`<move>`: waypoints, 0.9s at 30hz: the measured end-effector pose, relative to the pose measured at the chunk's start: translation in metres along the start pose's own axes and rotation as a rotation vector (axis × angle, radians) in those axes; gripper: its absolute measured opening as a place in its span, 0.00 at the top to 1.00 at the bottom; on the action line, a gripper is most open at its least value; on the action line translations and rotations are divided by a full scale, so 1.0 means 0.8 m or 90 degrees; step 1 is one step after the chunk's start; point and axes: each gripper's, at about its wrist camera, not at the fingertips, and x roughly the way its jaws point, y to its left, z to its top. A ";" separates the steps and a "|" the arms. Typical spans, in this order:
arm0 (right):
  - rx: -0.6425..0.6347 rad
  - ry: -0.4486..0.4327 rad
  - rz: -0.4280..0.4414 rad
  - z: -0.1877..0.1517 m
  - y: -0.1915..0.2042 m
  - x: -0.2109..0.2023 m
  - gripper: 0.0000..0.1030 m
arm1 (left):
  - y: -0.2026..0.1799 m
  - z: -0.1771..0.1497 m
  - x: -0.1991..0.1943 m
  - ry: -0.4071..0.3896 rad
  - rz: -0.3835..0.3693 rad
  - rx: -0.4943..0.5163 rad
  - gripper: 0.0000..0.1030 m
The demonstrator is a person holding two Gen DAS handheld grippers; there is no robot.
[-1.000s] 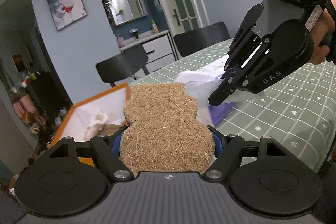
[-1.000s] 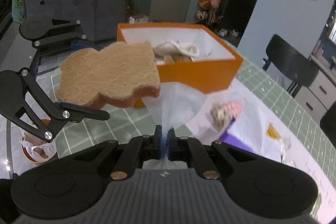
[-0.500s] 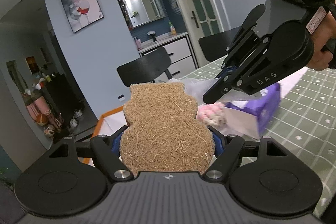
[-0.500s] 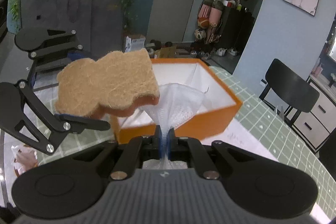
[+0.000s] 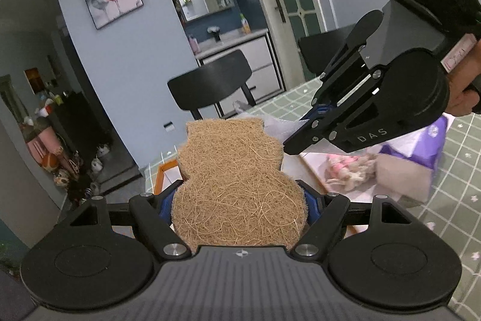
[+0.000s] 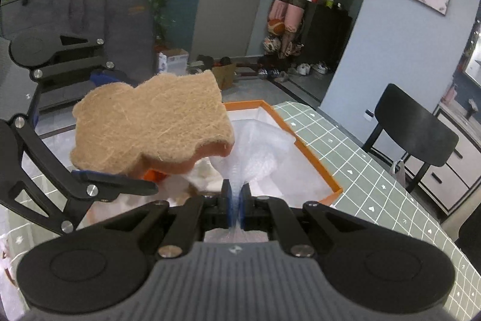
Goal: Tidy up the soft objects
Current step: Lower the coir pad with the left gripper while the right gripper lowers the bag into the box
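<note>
Left wrist: my left gripper (image 5: 239, 200) clamps the brown fibre sponge (image 5: 237, 185), held above the orange box (image 5: 158, 175). Right wrist: my right gripper (image 6: 236, 200), jaws nearly closed, pinches a white tissue (image 6: 255, 146) over the box (image 6: 309, 152) on the green checked table (image 6: 360, 170).

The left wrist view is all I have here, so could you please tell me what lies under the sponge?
Observer: The open orange box lies just below and beyond the sponge.
Operator: What is the right gripper holding?
Observer: The right gripper pinches a thin white tissue that fans out over the box.
Operator: Is the sponge one layer?
Observer: No, its side shows an orange underlayer beneath the tan fibre top.
</note>
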 end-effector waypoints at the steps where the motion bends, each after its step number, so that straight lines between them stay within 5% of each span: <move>1: 0.005 0.004 -0.002 0.003 -0.003 0.008 0.99 | 0.005 0.001 0.008 0.006 -0.003 0.000 0.14; 17: 0.033 0.091 -0.019 0.033 -0.035 0.113 0.98 | 0.079 -0.005 0.110 0.108 -0.072 -0.043 0.14; 27: 0.027 0.154 -0.033 0.037 -0.043 0.159 0.98 | 0.080 0.000 0.148 0.178 -0.066 0.002 0.14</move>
